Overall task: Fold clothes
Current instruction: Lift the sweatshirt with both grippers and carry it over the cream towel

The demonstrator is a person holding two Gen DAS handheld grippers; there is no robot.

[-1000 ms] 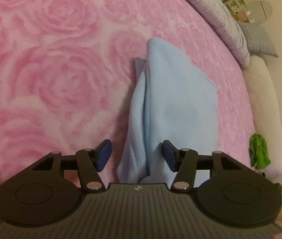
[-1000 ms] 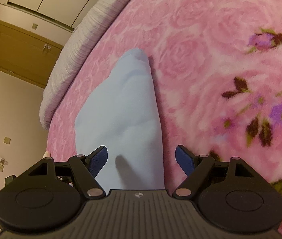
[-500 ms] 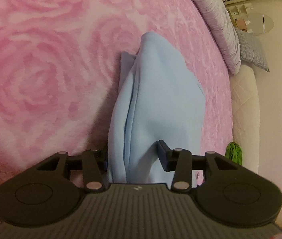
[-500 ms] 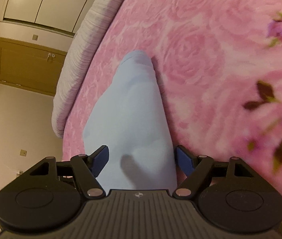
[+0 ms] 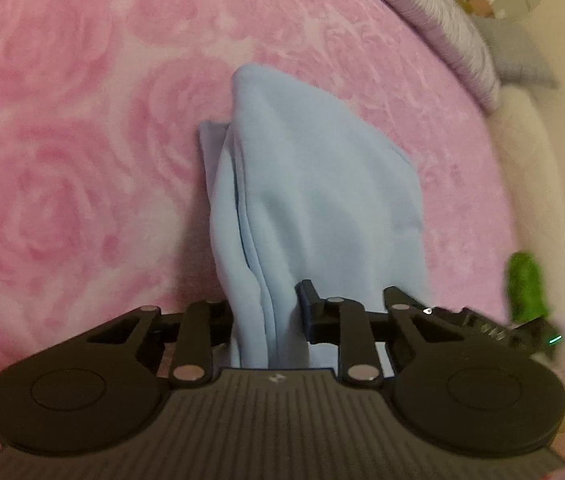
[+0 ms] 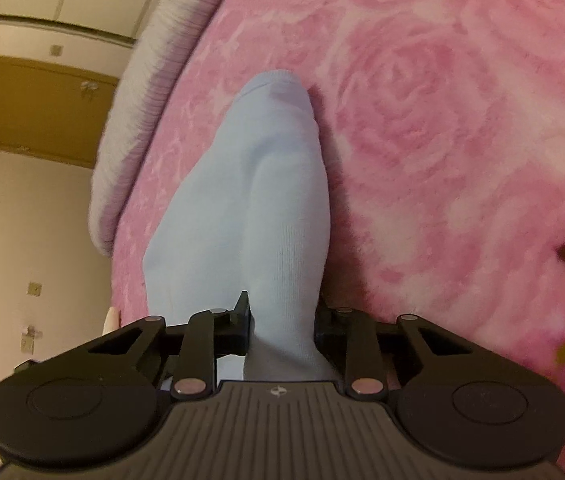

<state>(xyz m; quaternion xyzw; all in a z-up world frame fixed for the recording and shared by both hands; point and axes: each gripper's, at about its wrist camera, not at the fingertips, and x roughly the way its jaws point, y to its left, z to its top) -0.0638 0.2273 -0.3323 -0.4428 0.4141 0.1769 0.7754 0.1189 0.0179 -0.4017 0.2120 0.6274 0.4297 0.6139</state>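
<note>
1. L gripper (image 5: 268,312): jaws are drawn in tight on a bunched near edge of the light-blue garment (image 5: 314,200); cloth is pinched between both pads, w/ layered folds seen at the grip.
2. R gripper (image 6: 282,320): jaws likewise clamped on the garment's (image 6: 266,200) near edge; fabric is squeezed into a narrow ridge between the fingers.
3. Garment is held at the near end, its far end draped onto the pink rose-print blanket (image 5: 82,140).
4. Beyond: a gray ribbed pillow (image 5: 442,20) is seen at the blanket's far edge; a green item (image 5: 526,284), blurred, lies off to the side.
5. Background, R view: a wooden door (image 6: 34,108) is seen.
</note>
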